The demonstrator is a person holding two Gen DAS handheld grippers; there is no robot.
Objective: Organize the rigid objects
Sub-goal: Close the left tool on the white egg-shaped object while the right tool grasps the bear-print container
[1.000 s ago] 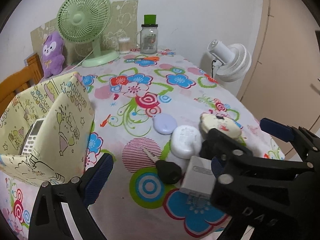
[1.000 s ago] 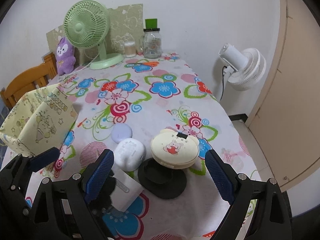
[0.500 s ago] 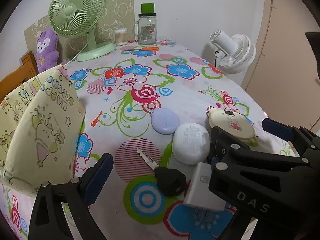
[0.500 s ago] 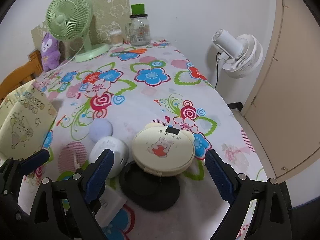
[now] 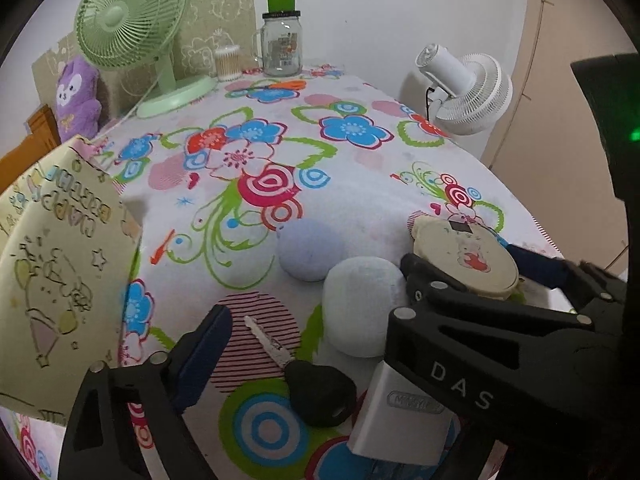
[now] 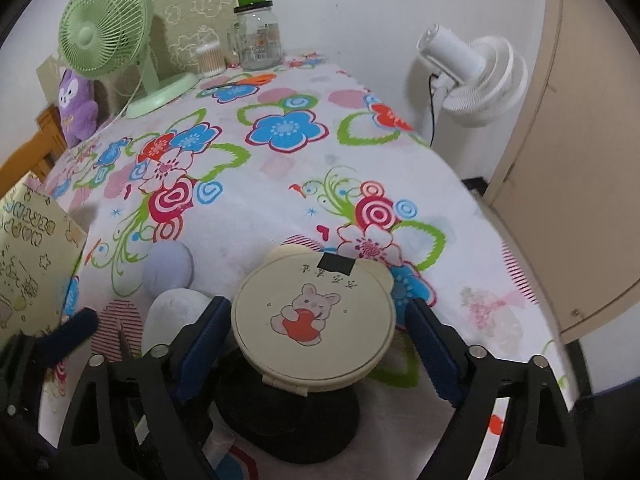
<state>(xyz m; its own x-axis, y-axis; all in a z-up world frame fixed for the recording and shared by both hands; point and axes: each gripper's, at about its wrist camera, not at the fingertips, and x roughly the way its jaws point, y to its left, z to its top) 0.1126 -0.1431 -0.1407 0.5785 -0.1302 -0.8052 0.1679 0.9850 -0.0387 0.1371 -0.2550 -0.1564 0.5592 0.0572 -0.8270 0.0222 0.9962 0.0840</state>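
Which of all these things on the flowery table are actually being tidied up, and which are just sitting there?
Being tidied:
- round cream compact mirror with a rabbit picture
- black-headed key
- white rectangular adapter
- lilac round puff
- white domed case
- yellow patterned fabric box

Just sitting there:
- green desk fan
- glass jar
- purple plush toy
- white fan

Right gripper (image 6: 314, 334) jaws, just closing, flank cream compact (image 6: 314, 322).

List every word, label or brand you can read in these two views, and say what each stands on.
"DAS": on the black frame of the right tool.
White box: oval logo, blurred.
Cream compact: small characters, unreadable.
Glass jar: label too small.
Yellow bag: lettering illegible.
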